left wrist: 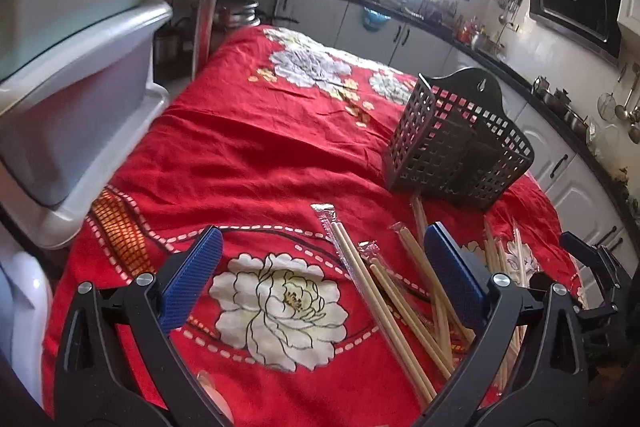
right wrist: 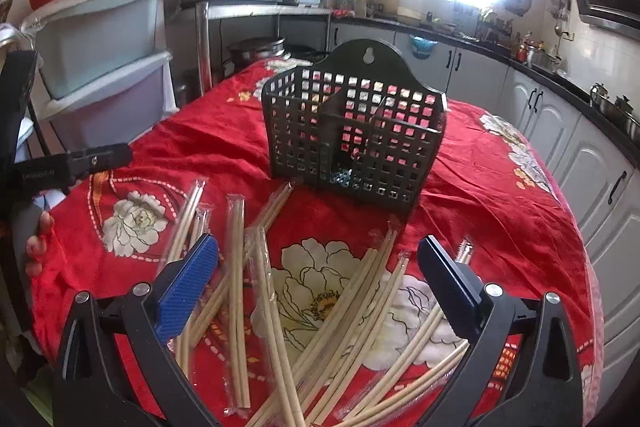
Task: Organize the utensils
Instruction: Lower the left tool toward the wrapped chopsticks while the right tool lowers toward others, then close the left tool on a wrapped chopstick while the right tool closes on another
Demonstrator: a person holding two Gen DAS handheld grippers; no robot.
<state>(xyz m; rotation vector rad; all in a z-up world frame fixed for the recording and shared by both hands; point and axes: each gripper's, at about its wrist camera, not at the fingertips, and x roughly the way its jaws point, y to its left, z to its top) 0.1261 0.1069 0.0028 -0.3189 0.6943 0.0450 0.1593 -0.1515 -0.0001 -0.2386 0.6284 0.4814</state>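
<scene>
I am holding both grippers over a round table (right wrist: 500,187) that is wearing a red cloth printed with white flowers. My left gripper (left wrist: 320,267) is hanging with its blue-padded fingers (left wrist: 192,279) spread wide and gripping nothing; between them I am seeing only a white flower on the cloth, and the nearest wrapped chopsticks (left wrist: 384,291) are lying just inside and under its right finger. My right gripper (right wrist: 316,291) is also hovering with its fingers (right wrist: 184,291) standing well apart, empty, straddling the loose heap of chopsticks (right wrist: 352,307) below.

The chopsticks are pale wooden pairs in clear plastic sleeves, and they are lying scattered flat on the cloth, crossing one another at many angles, in a fan that is reaching from the near edge of the table up to the foot of the black utensil holder (right wrist: 352,135). That holder is a perforated plastic basket with a tall back plate and inner dividers; it is standing upright on the cloth beyond the pile, and I am making out no chopsticks inside it. From the left wrist view the holder (left wrist: 460,143) is sitting off to the right, past the chopsticks.

At the left edge of the right wrist view, a hand (right wrist: 38,239) is showing beside the other gripper's black frame, and stacked plastic bins (right wrist: 100,39) are standing beyond the table
</scene>
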